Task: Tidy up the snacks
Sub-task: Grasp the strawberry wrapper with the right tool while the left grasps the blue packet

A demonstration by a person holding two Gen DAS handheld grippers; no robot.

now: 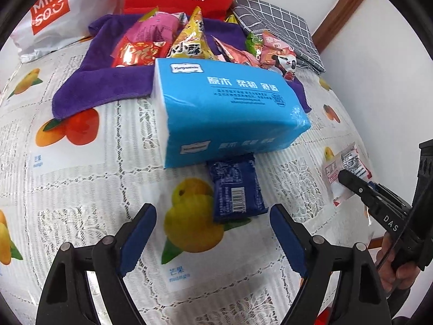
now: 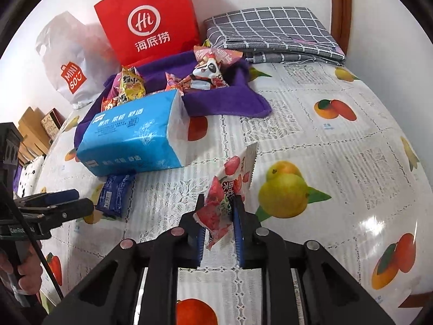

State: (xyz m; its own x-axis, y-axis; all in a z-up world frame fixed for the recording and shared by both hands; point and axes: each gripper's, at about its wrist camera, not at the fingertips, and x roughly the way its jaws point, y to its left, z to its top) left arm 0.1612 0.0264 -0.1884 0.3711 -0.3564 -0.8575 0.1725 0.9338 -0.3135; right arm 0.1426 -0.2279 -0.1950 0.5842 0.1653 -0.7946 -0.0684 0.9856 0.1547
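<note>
On the table, a white lace-patterned plastic cloth printed with mangoes [image 1: 81, 178] is spread edge to edge. At the far side a red paper carrier bag with white lettering [image 2: 151, 24] stands upright beside a white plastic shopping bag with a red logo [image 2: 70, 70], and a folded grey checked fabric [image 2: 273, 35] lies to their right. A purple towel [image 1: 89, 92] is laid before the bags, with assorted bright foil snack packets [image 1: 189, 43] heaped on it. A blue-and-white soft pack of tissues [image 1: 224, 108] lies partly on the towel's near edge. A dark blue barcoded snack packet [image 1: 235, 189] lies just before the tissues, ahead of the left gripper [image 1: 213, 241], whose blue-padded jaws stand wide apart and empty. A pink-and-white fruit-printed snack sachet [image 2: 230, 184] is clamped, tilted, between the closed jaws of the right gripper [image 2: 219, 230].
</note>
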